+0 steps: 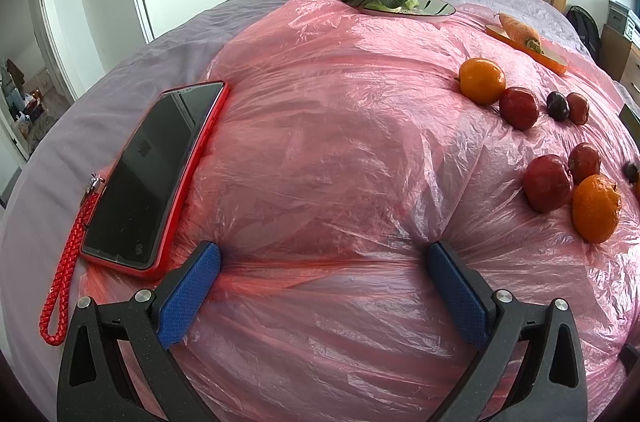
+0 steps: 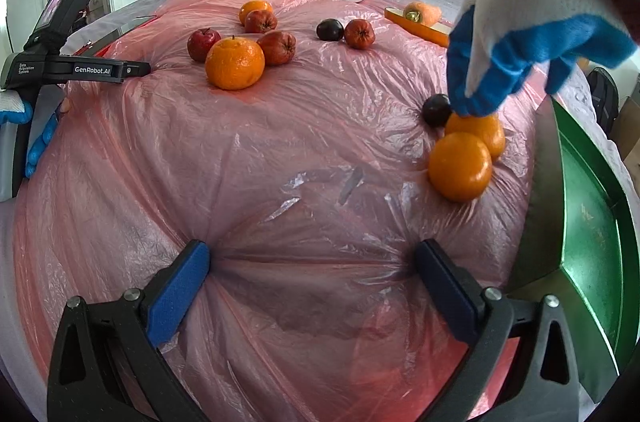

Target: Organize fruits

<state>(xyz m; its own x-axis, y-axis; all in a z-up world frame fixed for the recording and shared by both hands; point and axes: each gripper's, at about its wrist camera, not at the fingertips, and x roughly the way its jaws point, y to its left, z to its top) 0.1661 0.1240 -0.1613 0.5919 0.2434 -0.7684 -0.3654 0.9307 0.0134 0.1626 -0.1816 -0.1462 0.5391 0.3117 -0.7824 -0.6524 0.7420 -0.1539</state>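
1. Two oranges [image 2: 466, 152] lie touching on the pink sheet [image 2: 280, 150], ahead-right of the right gripper [image 2: 312, 262]; a gloved hand [image 2: 500, 62] touches them.
2. Right gripper nearer, jaws apart, empty; left gripper [image 1: 324, 262] likewise spread; green tray [image 2: 592, 222] beside.

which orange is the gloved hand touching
The rear orange of the pair near the green tray; the gloved hand rests its fingertips on it. The front orange and the others are untouched.
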